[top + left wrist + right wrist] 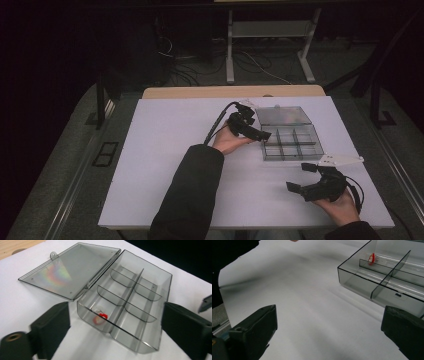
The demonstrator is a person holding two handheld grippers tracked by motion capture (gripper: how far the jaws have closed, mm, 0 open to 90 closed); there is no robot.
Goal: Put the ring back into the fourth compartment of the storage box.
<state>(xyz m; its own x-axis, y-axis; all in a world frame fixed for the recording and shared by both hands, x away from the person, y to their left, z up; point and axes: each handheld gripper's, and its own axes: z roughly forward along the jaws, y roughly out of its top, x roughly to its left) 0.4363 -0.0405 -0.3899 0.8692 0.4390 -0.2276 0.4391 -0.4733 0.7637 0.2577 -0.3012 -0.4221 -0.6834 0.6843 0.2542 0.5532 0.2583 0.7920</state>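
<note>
The white table [170, 165] carries a clear compartment box [292, 142] with its lid [282, 116] lying open behind it. The left tool [260, 134] hovers at the box's near-left corner, jaws released with nothing between them. Just below and ahead of this tool, a small red-and-white piece [100, 317] lies in the corner compartment. The right tool [300, 177] is also released, well apart from the box.
</note>
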